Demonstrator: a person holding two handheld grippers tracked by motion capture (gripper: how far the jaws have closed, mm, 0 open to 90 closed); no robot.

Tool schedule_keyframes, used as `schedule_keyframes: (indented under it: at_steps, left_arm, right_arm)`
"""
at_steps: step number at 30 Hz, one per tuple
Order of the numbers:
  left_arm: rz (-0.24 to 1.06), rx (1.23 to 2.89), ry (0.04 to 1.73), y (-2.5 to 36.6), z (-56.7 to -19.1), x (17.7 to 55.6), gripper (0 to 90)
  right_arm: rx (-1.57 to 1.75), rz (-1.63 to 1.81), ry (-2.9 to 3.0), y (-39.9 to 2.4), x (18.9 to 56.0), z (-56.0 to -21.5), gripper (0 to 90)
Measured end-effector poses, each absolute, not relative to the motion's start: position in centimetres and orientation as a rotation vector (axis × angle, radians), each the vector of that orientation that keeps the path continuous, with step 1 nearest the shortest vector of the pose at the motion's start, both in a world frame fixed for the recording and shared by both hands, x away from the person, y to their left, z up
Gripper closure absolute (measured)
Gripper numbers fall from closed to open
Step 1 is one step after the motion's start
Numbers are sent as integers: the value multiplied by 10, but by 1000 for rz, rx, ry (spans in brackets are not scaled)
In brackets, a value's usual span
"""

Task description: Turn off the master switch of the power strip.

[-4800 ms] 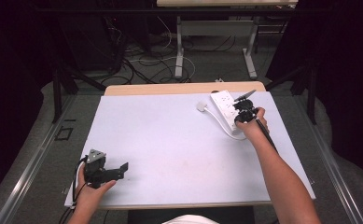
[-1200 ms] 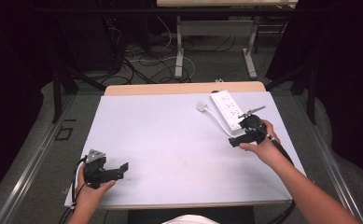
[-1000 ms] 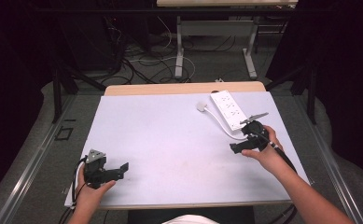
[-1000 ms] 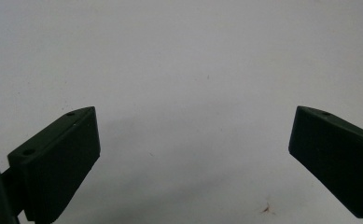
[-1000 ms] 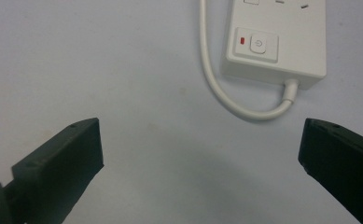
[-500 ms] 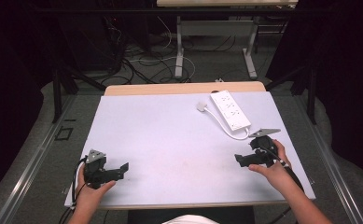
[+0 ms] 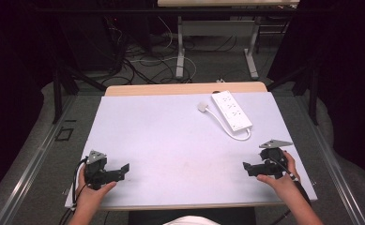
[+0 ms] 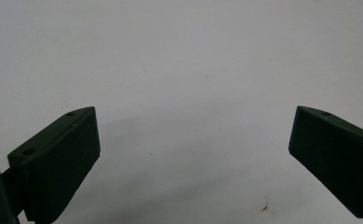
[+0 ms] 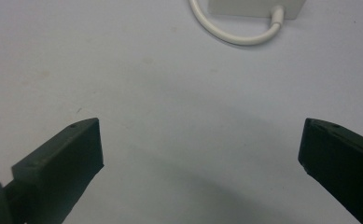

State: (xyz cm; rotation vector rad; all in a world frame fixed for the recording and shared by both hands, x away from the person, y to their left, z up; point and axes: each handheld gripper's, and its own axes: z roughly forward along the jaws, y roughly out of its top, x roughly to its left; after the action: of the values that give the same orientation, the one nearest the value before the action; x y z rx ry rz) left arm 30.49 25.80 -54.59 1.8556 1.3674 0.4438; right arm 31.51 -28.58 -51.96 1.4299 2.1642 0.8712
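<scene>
Desk (image 7: 171, 140): pale grey-white top with a strip of bare wood showing along its far edge; faint marks and specks on the surface.
Power strip (image 7: 231, 110): white, lying flat near the far right corner of the desk, its long axis running from the far edge toward the right edge; several sockets face up.
Power strip cable (image 7: 222, 125): white, leaves the near end of the strip, loops back on the desk surface and runs toward the far edge to a white plug (image 7: 202, 107) lying just beside the strip on its left. In the right gripper view the loop (image 9: 235, 33) and the end of the strip (image 9: 258, 7) sit at the top of the frame.
Left tool (image 7: 124, 169): held in the left hand (image 7: 88, 190) near the near left corner of the desk, jaws pointing toward the desk centre. In the left gripper view (image 8: 193, 154) the two black jaws are spread wide with bare desk surface between them; nothing is pinched.
Right tool (image 7: 247, 168): held in the right hand (image 7: 281, 176) close to the near right corner of the desk, jaws pointing inward toward the desk centre; the grey three-cornered plate sits on top. In the right gripper view (image 9: 200, 158) the jaws are spread wide over bare desk surface; nothing is pinched.
Separation: both tools are well apart from each other and from the power strip; the right tool is the nearer of the two to the strip.
Floor beyond the desk: dark, with loose cables (image 7: 142, 61) and the legs of a second table (image 7: 180, 44).
</scene>
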Motion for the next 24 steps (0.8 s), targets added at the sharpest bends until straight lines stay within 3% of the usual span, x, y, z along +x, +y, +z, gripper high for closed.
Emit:
schedule_keyframes:
  at_steps: [24]
  left_arm:
    - [444, 1856, 1366, 258, -546, 305, 21]
  right_arm:
    - [1500, 950, 1978, -323, 299, -550, 0]
